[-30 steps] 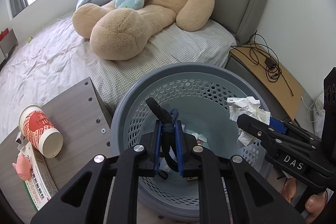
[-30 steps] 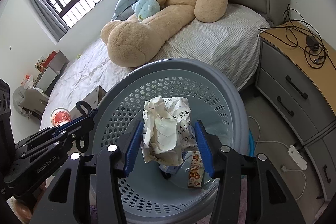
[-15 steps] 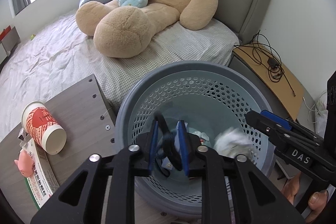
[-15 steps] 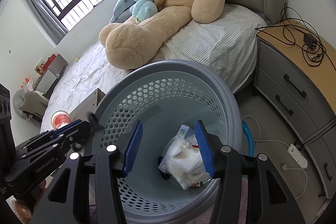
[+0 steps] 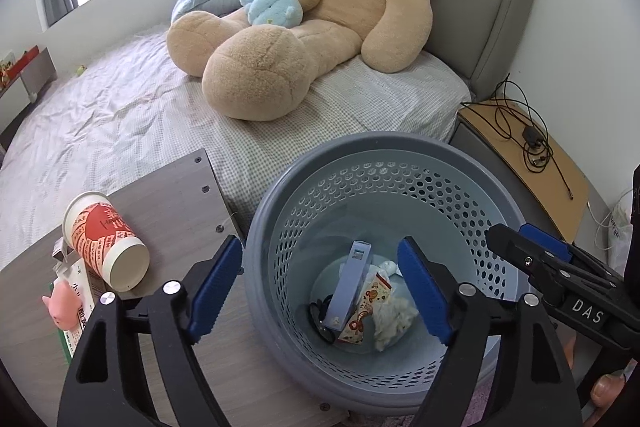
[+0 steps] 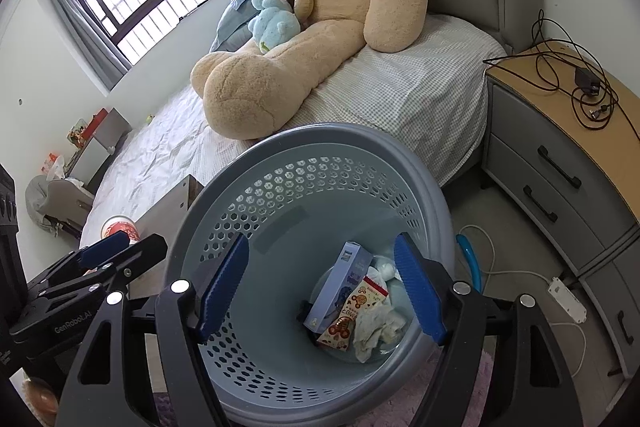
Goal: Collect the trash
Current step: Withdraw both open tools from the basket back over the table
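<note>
Grey perforated plastic forms the bin (image 5: pixel 380 163), which now holds everything you carried: a second ago your right gripper (image 6: pixel 322 291) clamped a crumpled paper wad and your left gripper (image 5: pixel 320 287) pinched a black strap, and both loads have since dropped to the bottom. Your two grippers now stand wide and empty, each poised above the rim.

On the bin floor the paper wad (image 5: pixel 394 319) lies against a snack wrapper (image 5: pixel 366 311); a blue box (image 5: pixel 350 287) leans upright beside them, and the black strap (image 5: pixel 318 311) shows dark at the box's foot. The right view confirms the same pile, with the box (image 6: pixel 340 287) tilted against the wrapper (image 6: pixel 354 311).

This release ends one collecting cycle. Trash remains outside, however: a paper cup (image 5: pixel 106 239) lies on its side on the wooden desk (image 5: pixel 168 195) left of the bin, touching a printed carton (image 5: pixel 74 303) and near a pink pig figure (image 5: pixel 64 311). The cup seems your likeliest next target; whether the pig counts as trash cannot be told.
</note>
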A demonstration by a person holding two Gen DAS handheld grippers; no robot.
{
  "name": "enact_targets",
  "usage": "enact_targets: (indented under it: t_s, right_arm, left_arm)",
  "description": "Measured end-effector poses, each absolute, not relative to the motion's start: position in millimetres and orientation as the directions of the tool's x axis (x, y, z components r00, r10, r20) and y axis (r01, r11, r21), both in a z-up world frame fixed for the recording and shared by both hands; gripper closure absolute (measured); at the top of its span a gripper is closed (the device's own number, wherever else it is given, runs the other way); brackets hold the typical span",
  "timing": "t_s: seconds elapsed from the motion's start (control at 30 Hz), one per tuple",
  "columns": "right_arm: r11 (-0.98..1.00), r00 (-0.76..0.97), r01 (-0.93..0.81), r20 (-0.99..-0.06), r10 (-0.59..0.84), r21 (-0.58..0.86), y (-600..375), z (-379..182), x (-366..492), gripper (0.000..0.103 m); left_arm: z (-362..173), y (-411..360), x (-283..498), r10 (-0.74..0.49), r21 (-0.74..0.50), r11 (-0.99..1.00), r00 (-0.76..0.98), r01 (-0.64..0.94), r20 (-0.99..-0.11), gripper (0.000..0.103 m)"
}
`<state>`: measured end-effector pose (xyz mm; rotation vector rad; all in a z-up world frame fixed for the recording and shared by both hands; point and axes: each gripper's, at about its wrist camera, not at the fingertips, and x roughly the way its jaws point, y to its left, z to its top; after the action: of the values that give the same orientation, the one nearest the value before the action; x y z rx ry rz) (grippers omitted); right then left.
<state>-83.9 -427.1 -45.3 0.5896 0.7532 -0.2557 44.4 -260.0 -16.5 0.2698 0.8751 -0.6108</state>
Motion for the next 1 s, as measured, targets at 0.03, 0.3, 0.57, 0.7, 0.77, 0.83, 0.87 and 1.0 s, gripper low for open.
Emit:
enact_targets:
  t_s: [0.03, 0.3, 0.57, 0.7, 0.77, 0.83, 0.87, 1.0]
  right_arm:
    - [0.810, 0.708, 0.422, -0.706, -0.014, 0.407, -426.7, -45.0, -84.1, 0.031]
    - [0.815, 0.705, 0.428, -0.708, -0.030, 0.391, -423.2, -41.7, -86.2, 0.031]
    - [0.828, 0.702, 0.429, -0.710, -0.054, 0.361, -413.5, -36.4, -87.8, 0.030]
    - [0.835, 0.702, 0.426, -0.709, -0.064, 0.347, -406.9, -33.7, -88.5, 0.030]
    - [0.838, 0.702, 0.425, -0.709, -0.068, 0.341, -404.5, -32.9, -88.0, 0.029]
    - [0.841, 0.703, 0.423, -0.708, -0.070, 0.337, -400.1, -32.5, -88.1, 0.029]
    - [0.843, 0.702, 0.422, -0.708, -0.071, 0.335, -398.2, -32.4, -87.6, 0.029]
    - [0.851, 0.702, 0.412, -0.709, -0.068, 0.327, -388.2, -32.3, -86.2, 0.029]
  left_arm:
    - [-16.0, -259.7, 43.9, -0.388, -0.022, 0.799, 0.487, 0.601, -0.782, 0.022]
    - [-10.4, -253.2, 42.2, -0.396, -0.032, 0.806, 0.497, 0.592, -0.772, 0.014]
    - [-5.5, -243.7, 37.0, -0.404, -0.041, 0.811, 0.508, 0.584, -0.761, 0.014]
    - [-2.3, -234.5, 35.9, -0.406, -0.049, 0.818, 0.514, 0.574, -0.756, 0.014]
    - [-0.8, -229.6, 35.2, -0.405, -0.051, 0.822, 0.518, 0.567, -0.753, 0.014]
    - [0.5, -223.7, 34.5, -0.403, -0.054, 0.828, 0.524, 0.559, -0.750, 0.014]
    - [1.1, -222.0, 34.6, -0.401, -0.055, 0.830, 0.526, 0.555, -0.750, 0.013]
    - [2.4, -207.6, 34.0, -0.396, -0.060, 0.842, 0.537, 0.537, -0.745, 0.013]
